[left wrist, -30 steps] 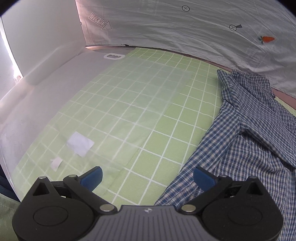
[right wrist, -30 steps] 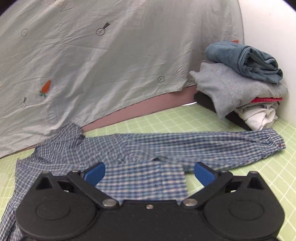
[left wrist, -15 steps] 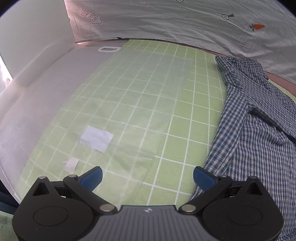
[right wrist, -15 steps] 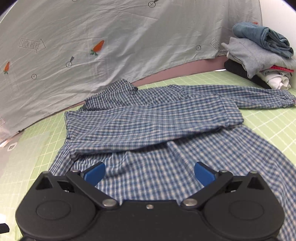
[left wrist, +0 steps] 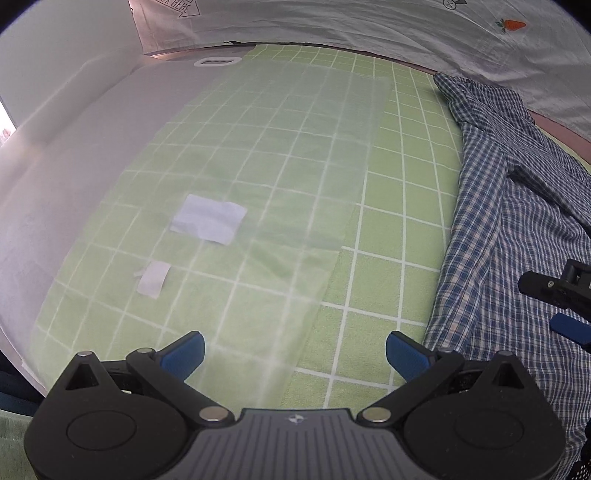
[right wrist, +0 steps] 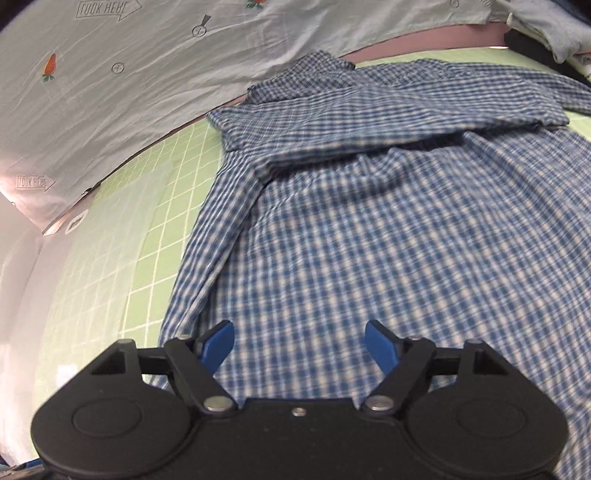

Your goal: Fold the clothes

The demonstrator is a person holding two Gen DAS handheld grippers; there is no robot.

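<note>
Checked blue shirt (right wrist: 369,229) spread on green grid table (left wrist: 388,229), long axis 6–12 o'clock. Right hand-held gripper (right wrist: 300,341) nearer, over hem, part-open, empty. Left hand-held gripper (left wrist: 294,352) wide open, empty; shirt seen at 2 o'clock.

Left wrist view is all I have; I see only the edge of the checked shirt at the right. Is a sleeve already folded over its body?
Observer: Yes, in the right wrist view one sleeve lies folded across the checked shirt.
Operator: Does the right gripper hold cloth?
Observer: No, the right gripper is open and empty above the shirt's lower part.
Operator: What lies beyond the shirt?
Observer: A pile of clothes, at the far right corner, partly cut off.
</note>
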